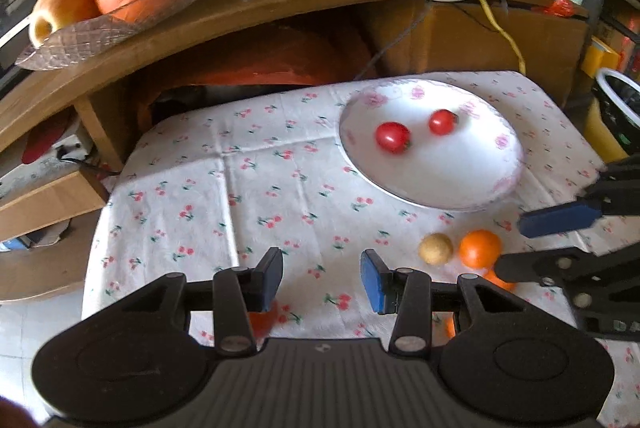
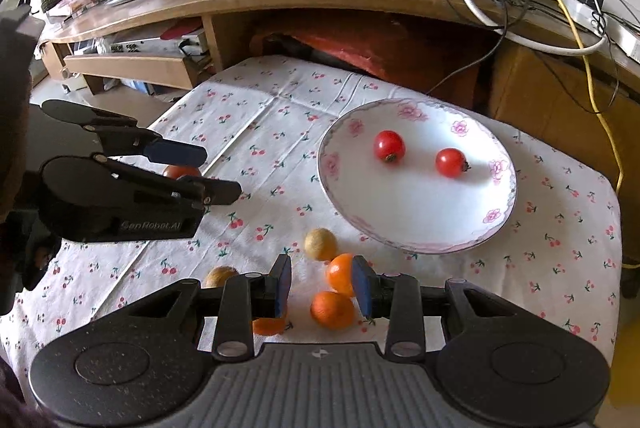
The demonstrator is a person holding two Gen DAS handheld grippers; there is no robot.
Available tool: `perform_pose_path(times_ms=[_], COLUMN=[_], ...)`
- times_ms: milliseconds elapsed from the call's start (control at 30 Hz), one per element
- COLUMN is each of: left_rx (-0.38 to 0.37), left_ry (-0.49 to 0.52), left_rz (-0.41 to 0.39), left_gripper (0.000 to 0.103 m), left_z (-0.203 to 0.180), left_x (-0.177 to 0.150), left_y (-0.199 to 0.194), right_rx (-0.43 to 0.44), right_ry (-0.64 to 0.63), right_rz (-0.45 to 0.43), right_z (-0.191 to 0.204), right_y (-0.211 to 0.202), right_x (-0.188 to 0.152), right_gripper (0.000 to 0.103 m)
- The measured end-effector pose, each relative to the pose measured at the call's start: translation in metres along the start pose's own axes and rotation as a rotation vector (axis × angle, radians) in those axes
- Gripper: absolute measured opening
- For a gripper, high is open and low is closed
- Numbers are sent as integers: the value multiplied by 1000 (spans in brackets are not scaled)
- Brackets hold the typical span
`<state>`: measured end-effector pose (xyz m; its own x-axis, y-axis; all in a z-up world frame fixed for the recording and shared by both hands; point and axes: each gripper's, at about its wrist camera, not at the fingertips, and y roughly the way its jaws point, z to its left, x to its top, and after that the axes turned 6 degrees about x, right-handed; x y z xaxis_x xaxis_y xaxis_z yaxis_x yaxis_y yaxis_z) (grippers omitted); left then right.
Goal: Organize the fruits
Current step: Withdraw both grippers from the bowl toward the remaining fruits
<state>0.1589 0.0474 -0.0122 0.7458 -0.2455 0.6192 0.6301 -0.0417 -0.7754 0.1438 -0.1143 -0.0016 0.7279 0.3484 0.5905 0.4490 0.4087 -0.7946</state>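
Far left, the left gripper (image 2: 200,172) hangs over the cherry-print cloth (image 1: 192,196), jaws parted and gripping nothing; a red tomato (image 2: 181,171) lies on the cloth directly between and below them, partly hidden in both views. Next along the near edge sits a small tan fruit (image 2: 219,276), then a second tan fruit (image 2: 320,243), both loose on the cloth. Just right of that, a cluster of small oranges: one orange (image 2: 339,274) close against the inner face of the right gripper's right pad, a nearer orange (image 2: 333,309) below it, and a third orange (image 2: 269,326) mostly hidden under the left pad. The right gripper (image 2: 322,286) is open about one fruit wide and holds nothing — whether the pad actually touches the upper orange cannot be told. Further right, the flowered white plate (image 2: 496,220) carries two tomatoes (image 2: 389,146) (image 2: 451,162), apart from each other; five or six fruits remain off it. Risks, as judgement: the oranges are crowded, so closing may catch one off-centre and squirt it out, or nudge its neighbour — round fruit could roll off the near edge. The left tomato is soft; too hard a squeeze would split it. The two grippers work near each other and could collide.
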Motion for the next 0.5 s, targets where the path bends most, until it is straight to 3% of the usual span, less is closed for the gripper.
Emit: perform_pose_path(times_ms=[500], left_rx=[-118], left_ry=[157], left_rz=[63], left_gripper=[50], left_z=[-16], left_x=[-33], left_y=[-16], right_rx=[65], right_ry=[-68], right_rz=[100], right_z=[25], right_y=[17], right_x=[-21], right_gripper=[30])
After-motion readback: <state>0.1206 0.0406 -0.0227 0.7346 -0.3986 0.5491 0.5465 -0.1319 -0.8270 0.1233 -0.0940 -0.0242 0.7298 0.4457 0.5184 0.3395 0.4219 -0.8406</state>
